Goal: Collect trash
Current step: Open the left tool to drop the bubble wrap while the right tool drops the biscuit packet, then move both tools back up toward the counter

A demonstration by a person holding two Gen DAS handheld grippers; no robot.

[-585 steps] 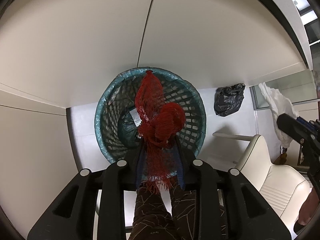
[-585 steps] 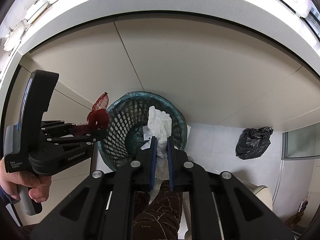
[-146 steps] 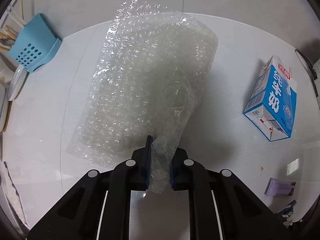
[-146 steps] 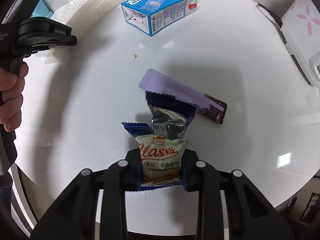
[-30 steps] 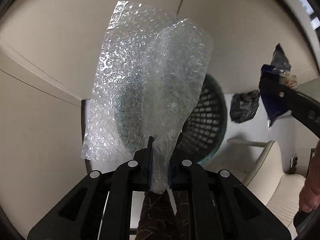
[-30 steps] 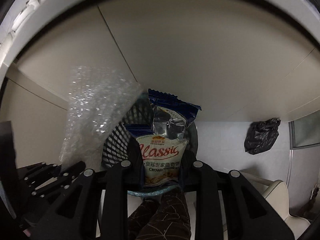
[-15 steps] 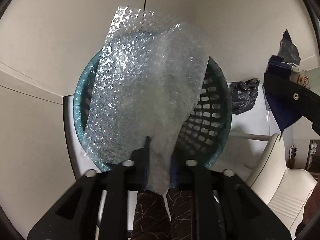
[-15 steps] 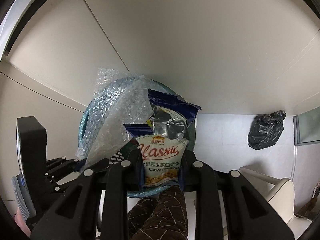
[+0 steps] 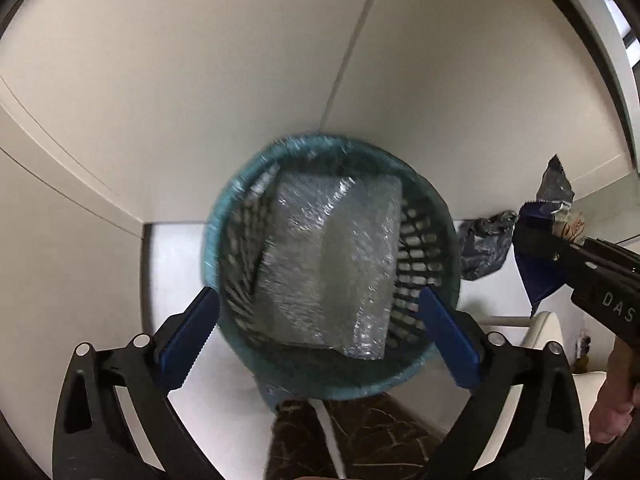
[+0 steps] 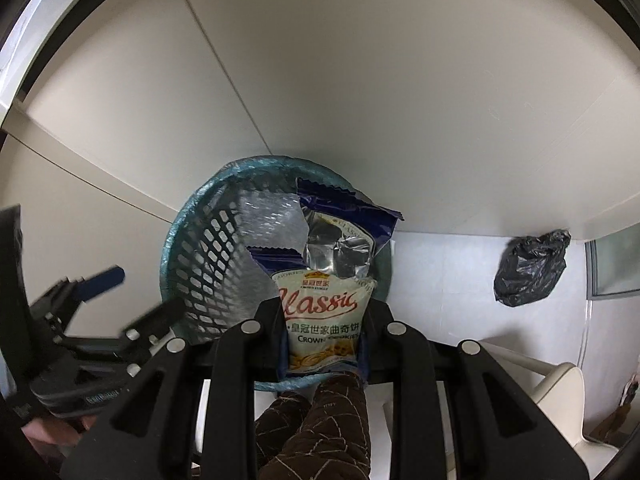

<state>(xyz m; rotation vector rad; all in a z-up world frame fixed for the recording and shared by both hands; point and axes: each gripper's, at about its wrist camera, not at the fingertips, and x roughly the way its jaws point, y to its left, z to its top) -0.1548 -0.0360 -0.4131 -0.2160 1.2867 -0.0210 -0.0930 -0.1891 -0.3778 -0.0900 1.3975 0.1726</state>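
The left gripper (image 9: 320,336) points down over the teal mesh wastebasket (image 9: 224,216), its jaws opening wide with nothing pressed between the blue pads (image 9: 188,340); the one sheet of bubble wrap (image 9: 332,264) lies free below them, inside the basket and leaning across its slotted wall. The right gripper (image 10: 324,344) points straight down over the same basket and is clamped on one torn cookie wrapper (image 10: 320,312), blue and white with "Classic" printed in red, whose ripped foil top hangs over the basket's opening. In the left wrist view that wrapper and the right gripper appear at the right edge, well apart from the bubble wrap. One knotted black trash bag (image 10: 528,268) sits on the white floor beside the basket, against the beige cabinet panels (image 10: 360,80). Two brown patterned trouser legs (image 10: 316,428) show beneath the grippers.
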